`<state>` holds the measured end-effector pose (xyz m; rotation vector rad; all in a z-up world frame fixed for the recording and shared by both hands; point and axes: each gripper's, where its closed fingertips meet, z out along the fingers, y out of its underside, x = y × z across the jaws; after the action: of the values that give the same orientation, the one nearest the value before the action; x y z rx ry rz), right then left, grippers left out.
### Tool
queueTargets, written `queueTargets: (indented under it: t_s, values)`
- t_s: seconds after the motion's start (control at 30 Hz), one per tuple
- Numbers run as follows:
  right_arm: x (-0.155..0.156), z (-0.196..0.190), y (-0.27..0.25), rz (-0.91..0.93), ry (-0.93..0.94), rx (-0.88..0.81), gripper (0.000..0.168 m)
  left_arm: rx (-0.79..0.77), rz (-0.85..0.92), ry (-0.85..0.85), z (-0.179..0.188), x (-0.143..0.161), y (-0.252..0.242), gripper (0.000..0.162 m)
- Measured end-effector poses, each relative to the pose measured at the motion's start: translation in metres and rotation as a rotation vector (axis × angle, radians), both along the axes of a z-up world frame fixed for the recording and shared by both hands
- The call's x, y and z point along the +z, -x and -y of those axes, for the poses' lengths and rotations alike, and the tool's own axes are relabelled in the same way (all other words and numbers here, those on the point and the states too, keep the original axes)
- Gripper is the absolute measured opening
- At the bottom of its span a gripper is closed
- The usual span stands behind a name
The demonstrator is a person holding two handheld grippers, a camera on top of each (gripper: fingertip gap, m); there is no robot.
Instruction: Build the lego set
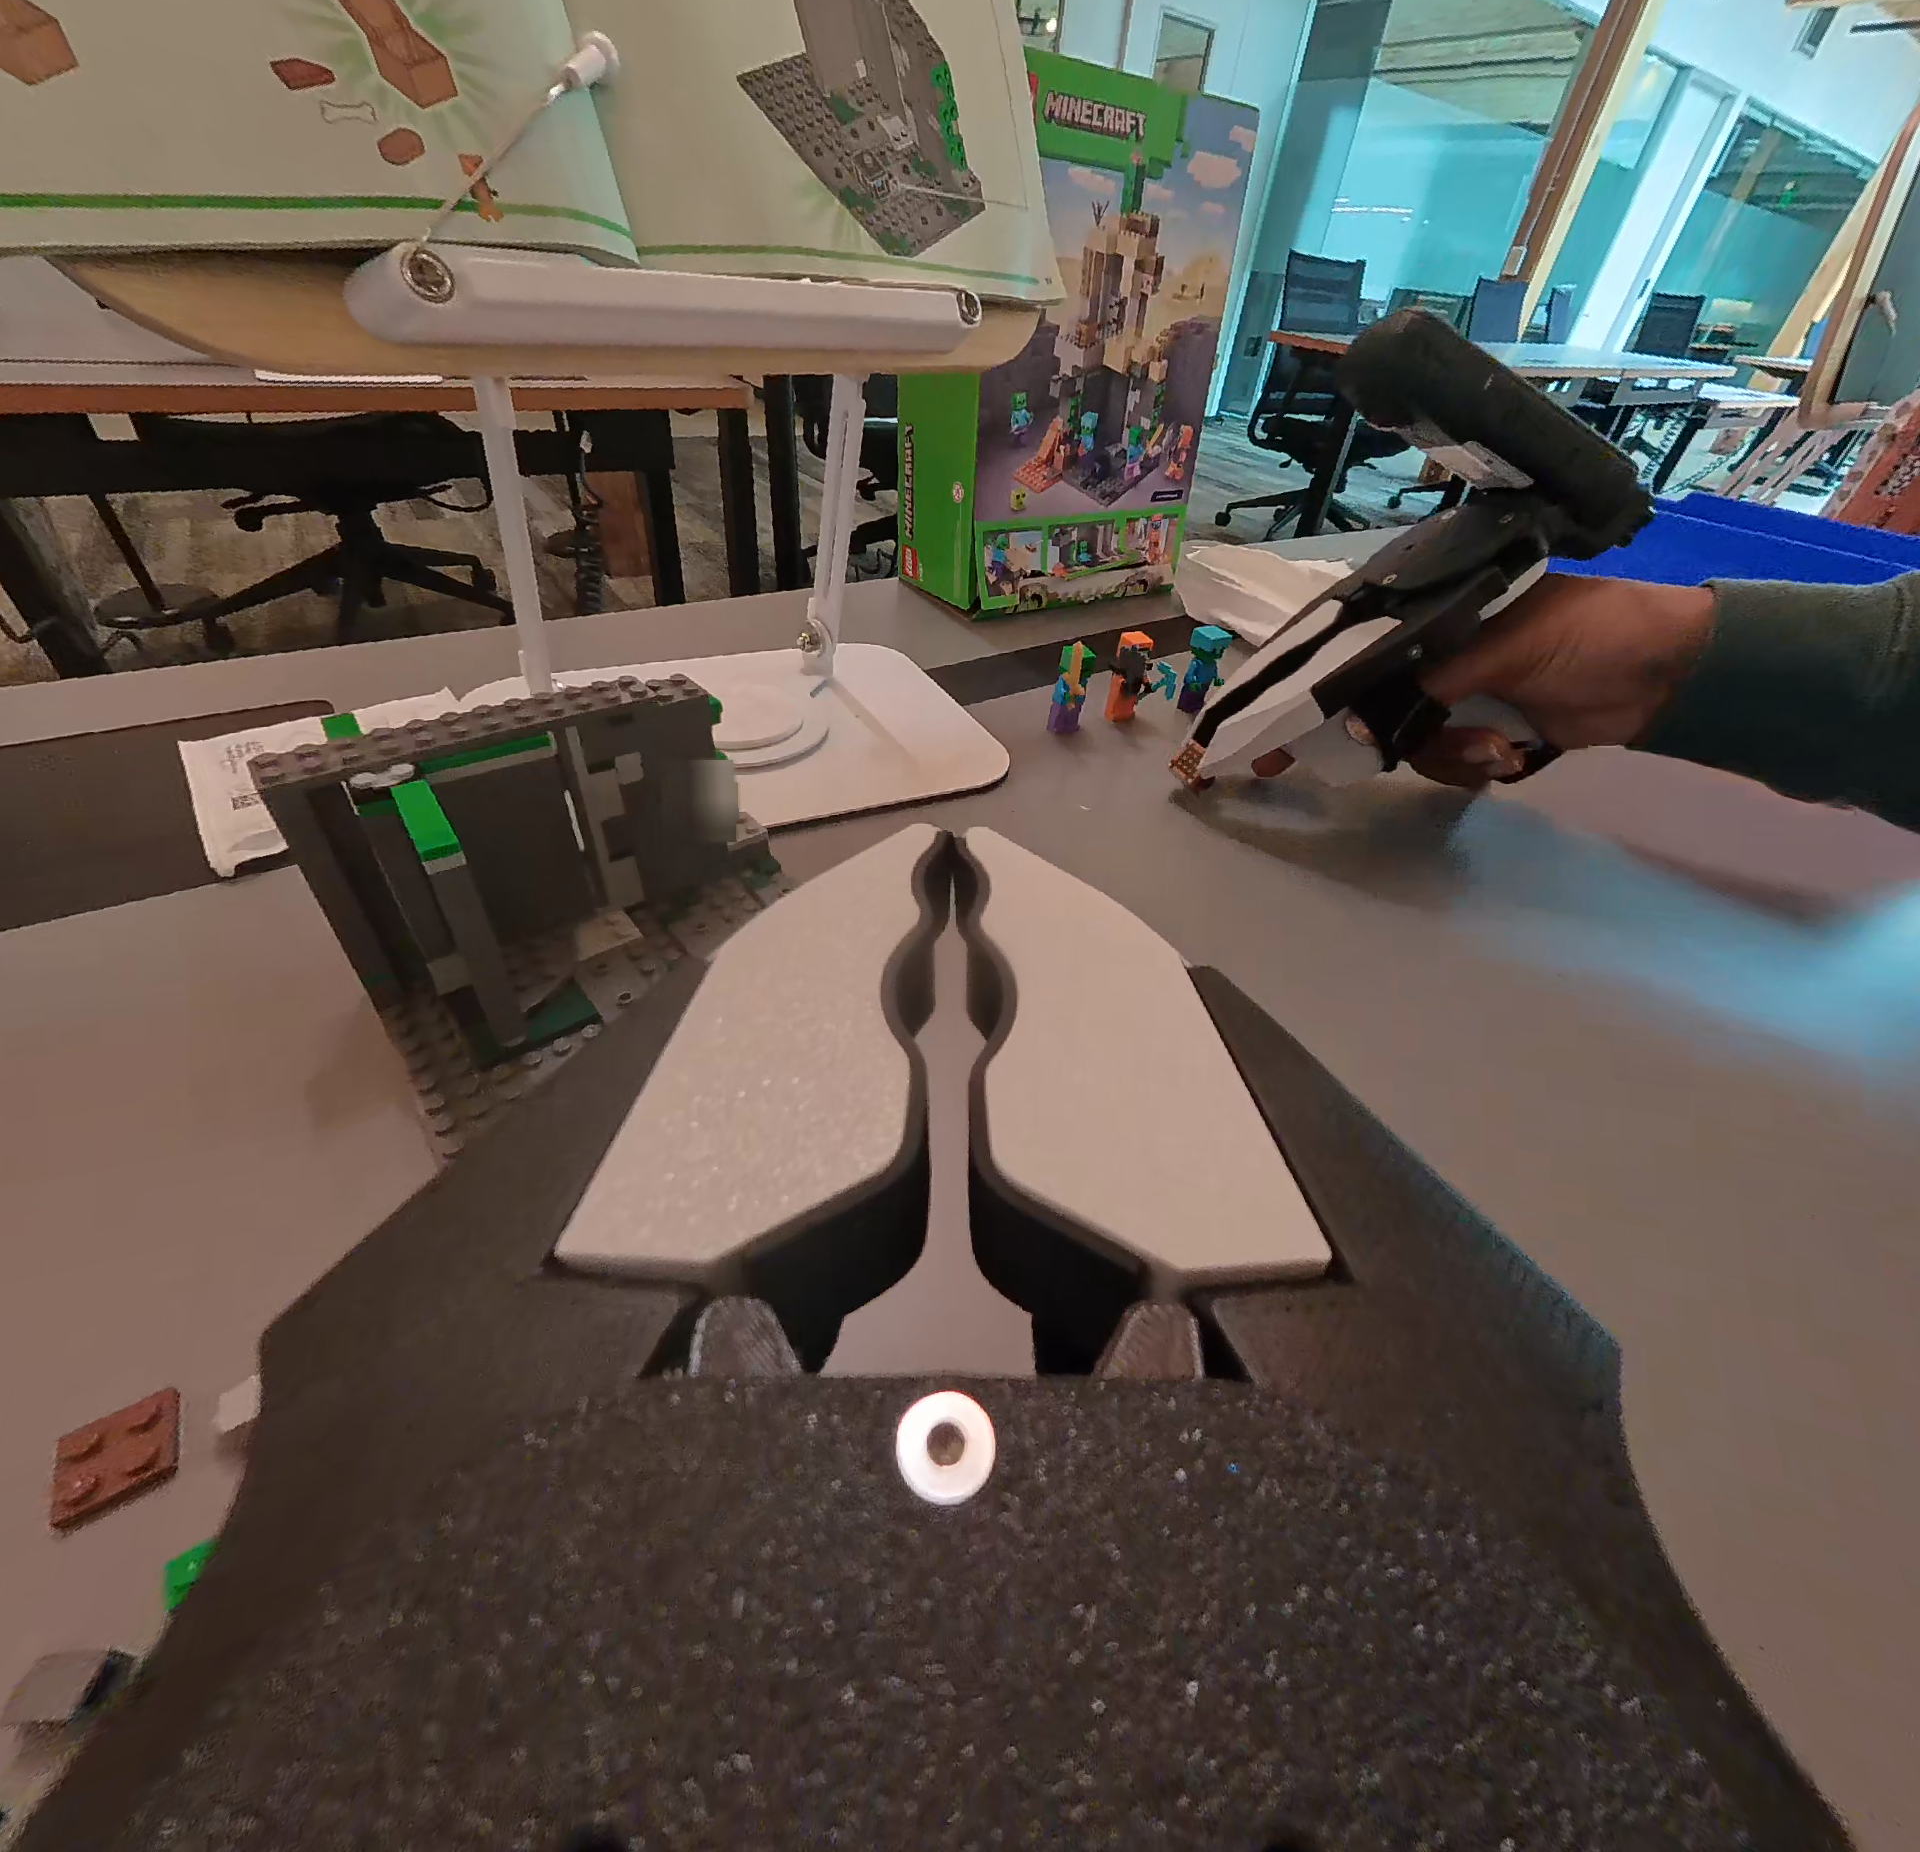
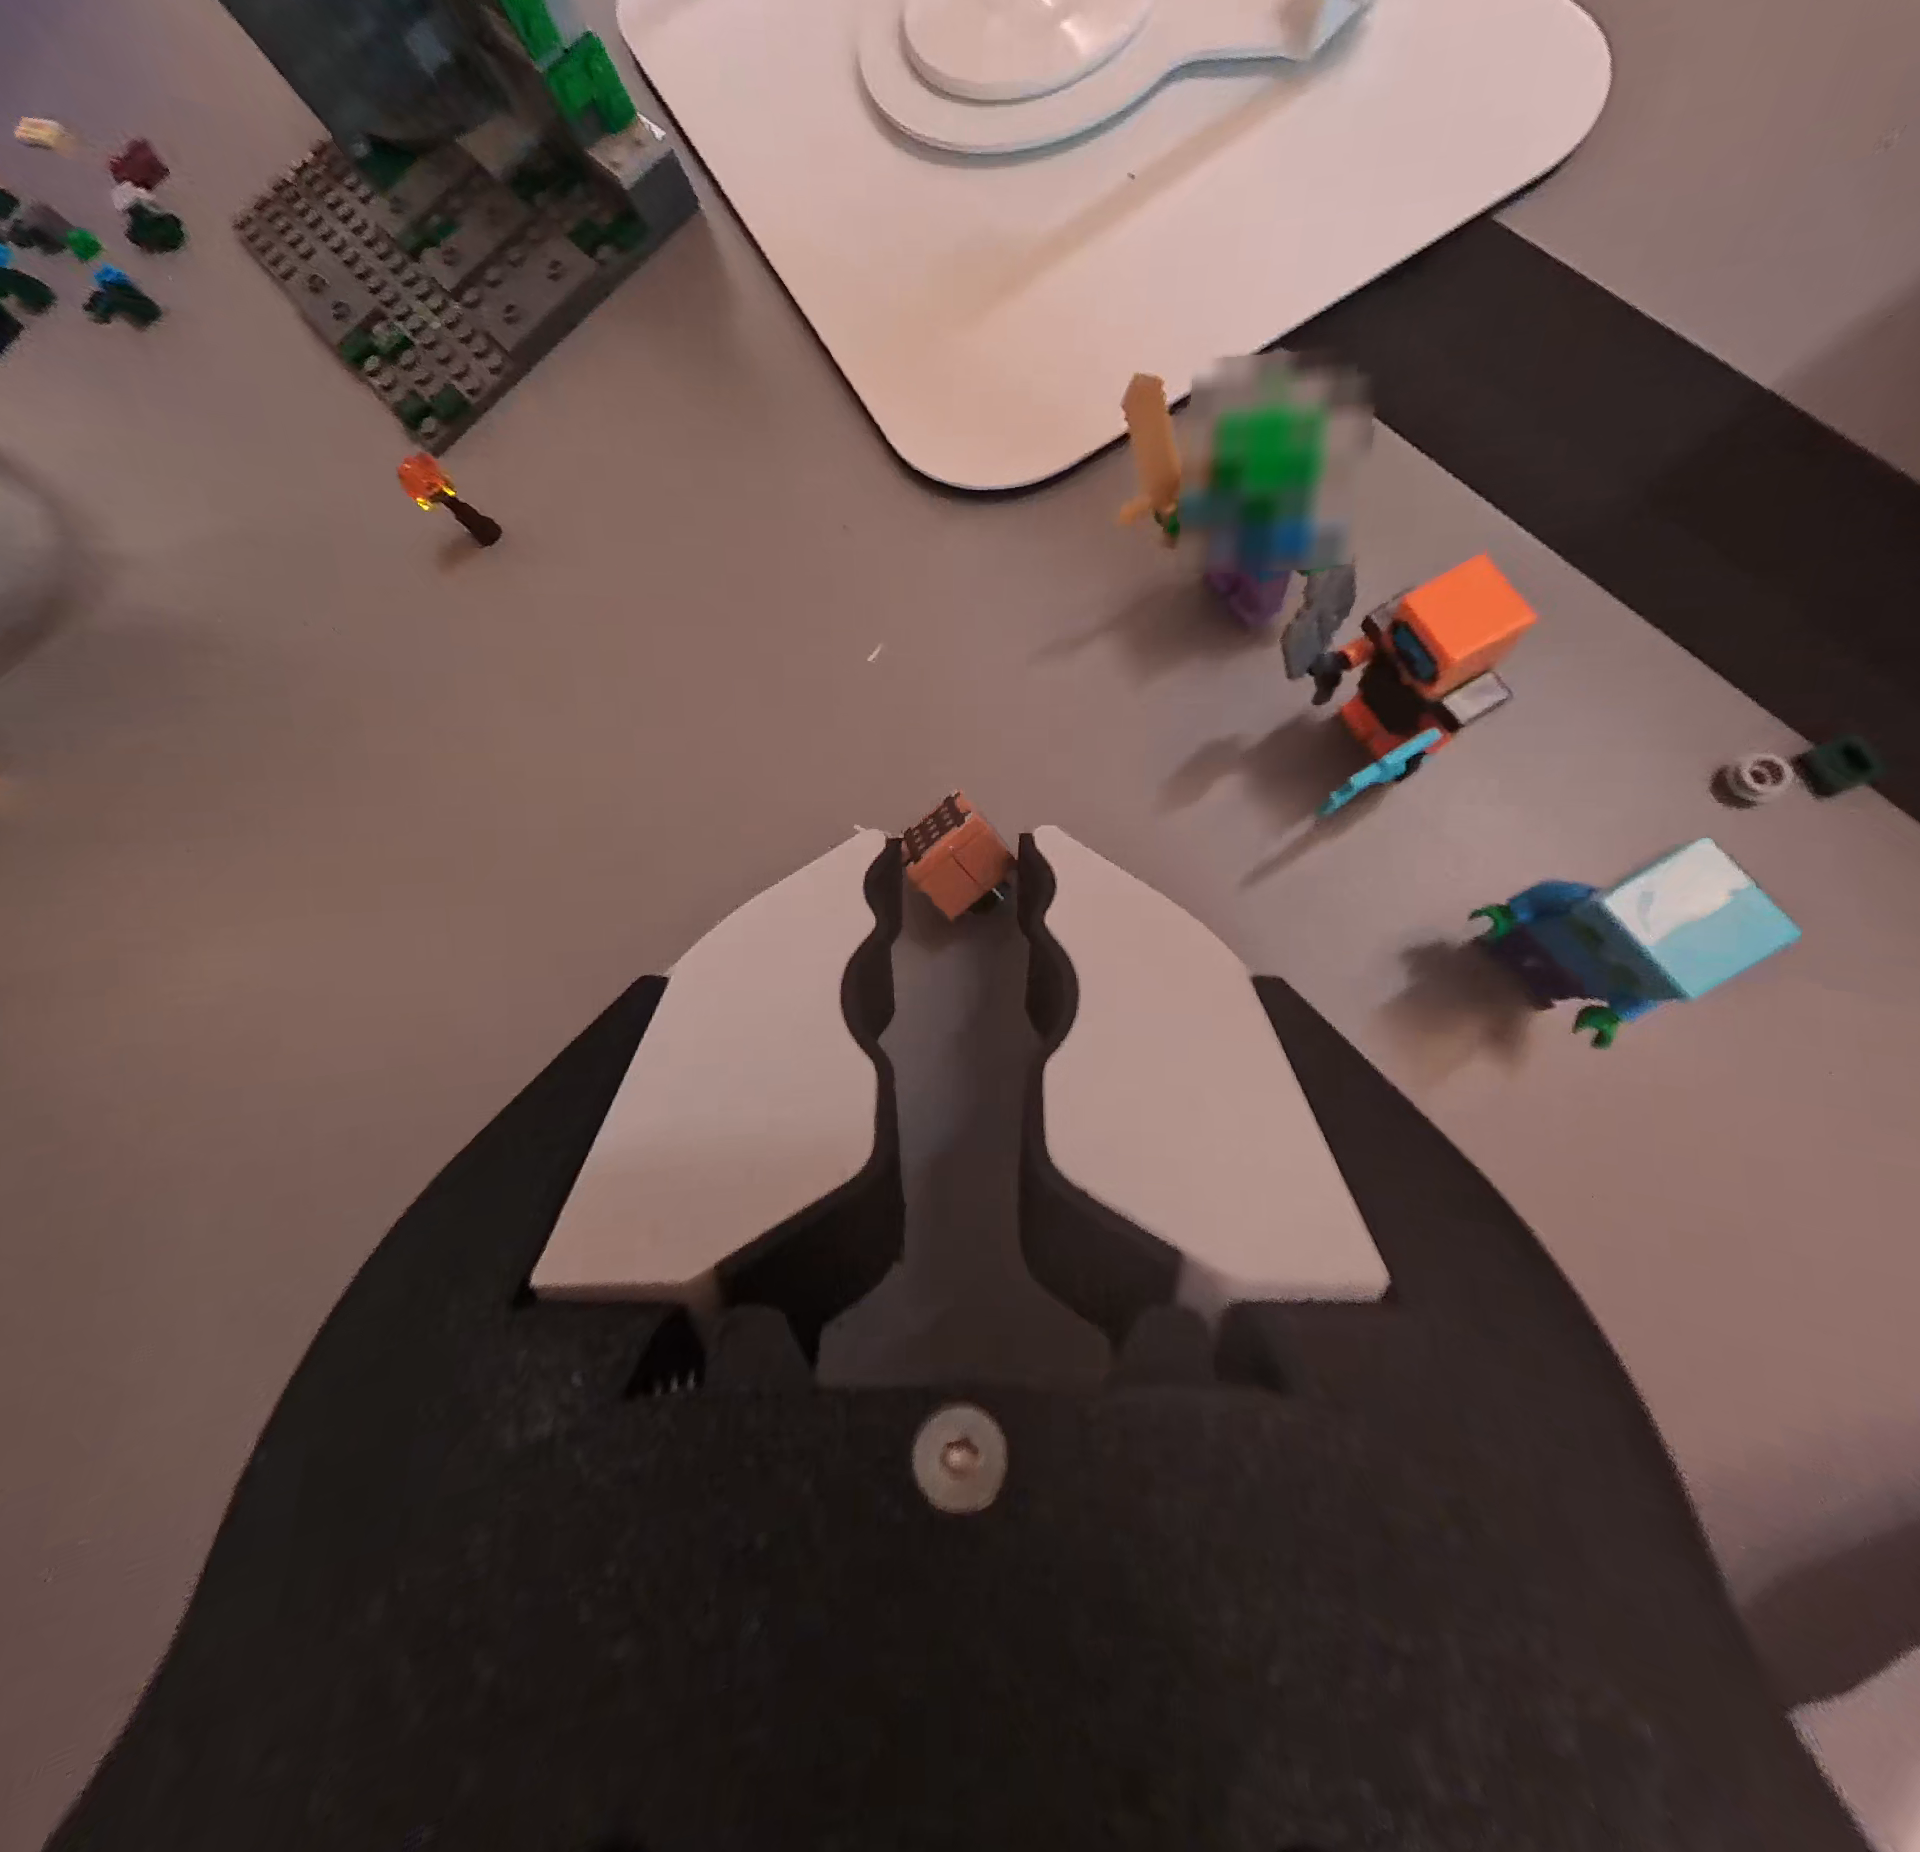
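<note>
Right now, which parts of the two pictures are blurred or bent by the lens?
Left wrist view: the desk's right edge smears with motion, and the loose plates at lower left are soft. Right wrist view: the wide lens bends the white stand base; the far bricks are blurry.

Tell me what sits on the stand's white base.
On the white base sit a raised round disc and a clear dome, plus the foot of the stand's arm. No bricks lie on it. Its far edge is cut off in the right wrist view.

Grey table (image 1: 1558, 1023), black office chairs (image 1: 1320, 420), glass partitions (image 1: 1455, 171), possibly carpeted floor (image 1: 727, 514).
</note>
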<state>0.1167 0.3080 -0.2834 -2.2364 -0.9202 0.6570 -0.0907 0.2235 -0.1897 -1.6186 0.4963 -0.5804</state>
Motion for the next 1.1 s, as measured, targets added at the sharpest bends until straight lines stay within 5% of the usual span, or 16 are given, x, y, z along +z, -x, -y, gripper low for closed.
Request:
queueTargets:
  t_s: [0.5,0.8,1.1]
  values:
    - [0.002,0.006,-0.028,0.127,-0.055,-0.057,0.023,-0.003,0.001,0.003,0.000,0.000,0.000,0.000]
    - [0.020,0.009,-0.031,0.646,-0.350,0.253,0.021,-0.008,-0.001,0.003,0.001,0.000,-0.001,0.000]
    - [-0.004,0.018,-0.022,0.522,-0.164,-0.143,0.036,-0.002,0.024,0.006,0.000,0.003,0.002,0.000]
